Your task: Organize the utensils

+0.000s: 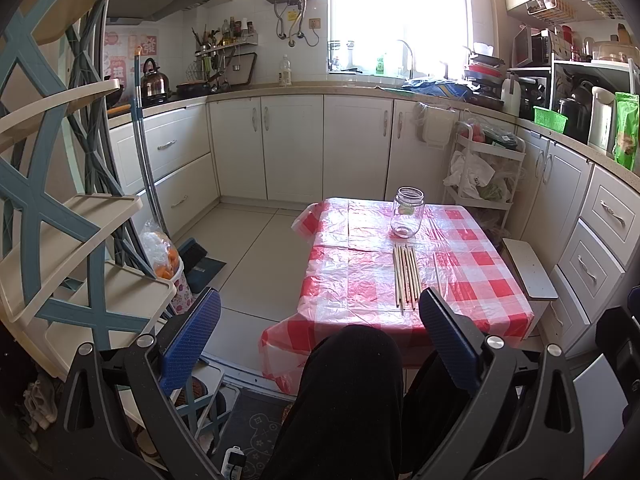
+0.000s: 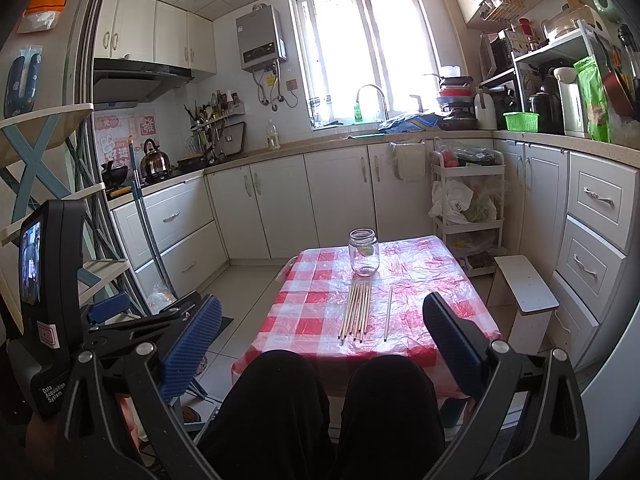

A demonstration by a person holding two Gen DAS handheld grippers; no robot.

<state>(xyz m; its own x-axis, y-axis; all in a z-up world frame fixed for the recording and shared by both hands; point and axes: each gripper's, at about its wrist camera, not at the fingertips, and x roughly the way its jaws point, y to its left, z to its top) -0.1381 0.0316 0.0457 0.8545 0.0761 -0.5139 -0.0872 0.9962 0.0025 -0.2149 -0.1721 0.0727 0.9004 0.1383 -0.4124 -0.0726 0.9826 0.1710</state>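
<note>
Several wooden chopsticks (image 1: 406, 276) lie side by side on a small table with a red-and-white checked cover (image 1: 352, 280). One single chopstick (image 1: 439, 274) lies apart to their right. An empty clear glass jar (image 1: 407, 217) stands upright just behind them. In the right wrist view the bundle (image 2: 357, 311), the single stick (image 2: 388, 312) and the jar (image 2: 363, 252) show the same layout. My left gripper (image 1: 316, 332) is open and empty, held back above my knees. My right gripper (image 2: 320, 336) is open and empty, also short of the table.
My black-clad knees (image 2: 332, 408) are at the table's near edge. A white stool (image 2: 526, 292) stands right of the table, a white trolley (image 2: 468, 208) behind it. A blue-and-cream shelf rack (image 1: 72, 216) is at the left. Kitchen cabinets run around the room.
</note>
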